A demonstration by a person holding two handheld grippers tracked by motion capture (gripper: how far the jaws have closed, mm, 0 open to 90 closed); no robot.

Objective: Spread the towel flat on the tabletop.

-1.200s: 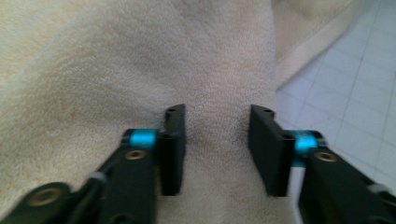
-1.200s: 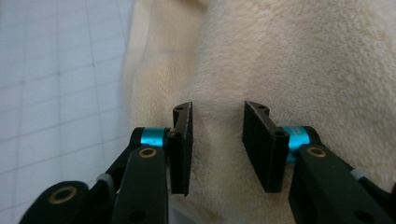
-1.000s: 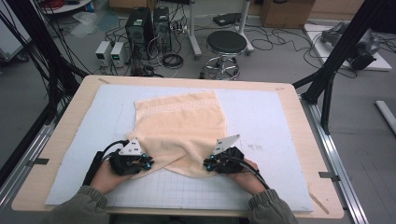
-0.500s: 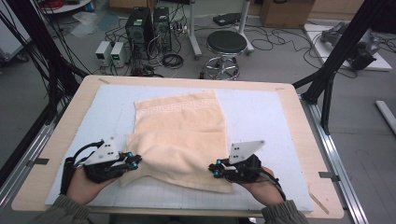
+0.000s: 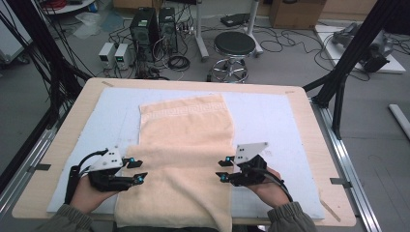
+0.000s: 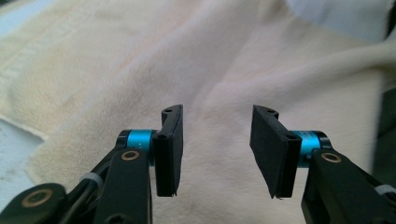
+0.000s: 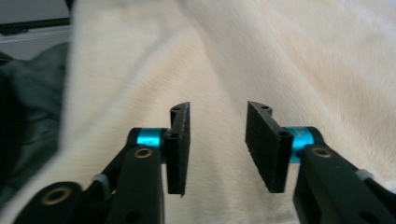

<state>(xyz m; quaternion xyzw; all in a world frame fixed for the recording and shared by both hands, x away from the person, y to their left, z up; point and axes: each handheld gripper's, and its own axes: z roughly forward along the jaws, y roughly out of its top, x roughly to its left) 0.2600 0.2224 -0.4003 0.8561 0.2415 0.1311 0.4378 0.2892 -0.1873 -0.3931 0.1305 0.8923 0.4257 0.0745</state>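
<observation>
towel (image 5: 186, 159) lies spread on the table's blue mat (image 5: 280, 121), near edge hanging over; left gripper (image 5: 137, 170) and right gripper (image 5: 223, 170) have just been opening, nothing between the jaws; back away level so the fold stays flat

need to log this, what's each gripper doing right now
left gripper: jaws just opened, nothing held, towel beyond
right gripper: jaws just opened, nothing held

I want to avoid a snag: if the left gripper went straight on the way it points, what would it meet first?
Probably the towel: the left gripper, jaws just opened with nothing between them, points at its cream pile.
</observation>
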